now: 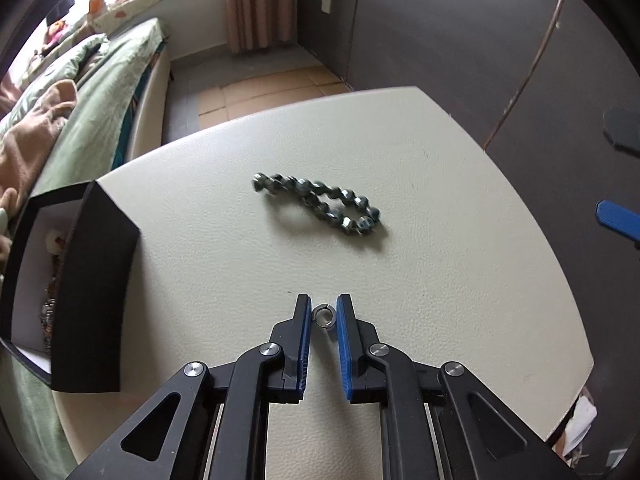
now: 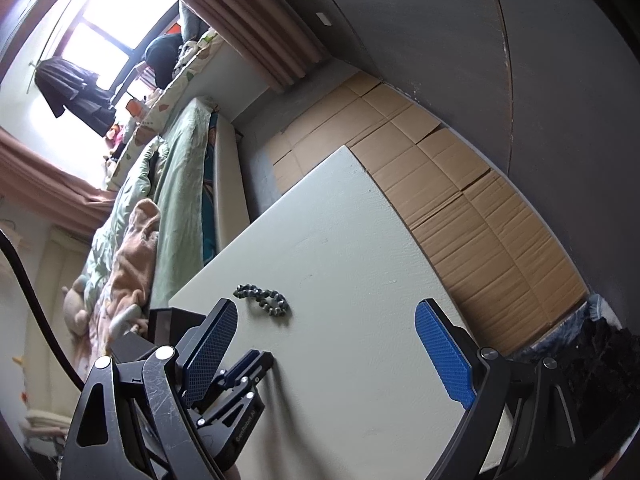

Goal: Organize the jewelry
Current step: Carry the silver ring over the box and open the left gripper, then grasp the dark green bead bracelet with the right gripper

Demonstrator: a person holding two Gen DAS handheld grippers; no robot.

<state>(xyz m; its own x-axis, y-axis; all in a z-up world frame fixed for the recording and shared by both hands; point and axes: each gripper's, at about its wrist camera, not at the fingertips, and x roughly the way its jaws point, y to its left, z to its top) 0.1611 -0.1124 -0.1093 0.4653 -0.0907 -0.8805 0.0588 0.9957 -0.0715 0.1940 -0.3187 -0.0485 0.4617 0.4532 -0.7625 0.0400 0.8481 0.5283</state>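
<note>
Left gripper [image 1: 324, 312] jaws nearly shut, pinching small silver ring [image 1: 323, 315] between fingertips, on table [image 1: 440, 280]. Ring likely light, stiff, slippery; grip across outer edges. Bead bracelet [image 1: 320, 206] lies ahead of jaws, floppy. Right gripper [image 2: 324, 322] jaws wide, empty.

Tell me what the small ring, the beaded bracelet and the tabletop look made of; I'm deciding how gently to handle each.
Small ring: likely polished metal; silvery with bright glints. Beaded bracelet: faceted, glossy dark grey beads with mirror-like highlights, possibly hematite, glass or coated metal; the look leaves it open. Tabletop: off-white with a fine pebbled grain, like faux leather or textured vinyl, matte.
</note>
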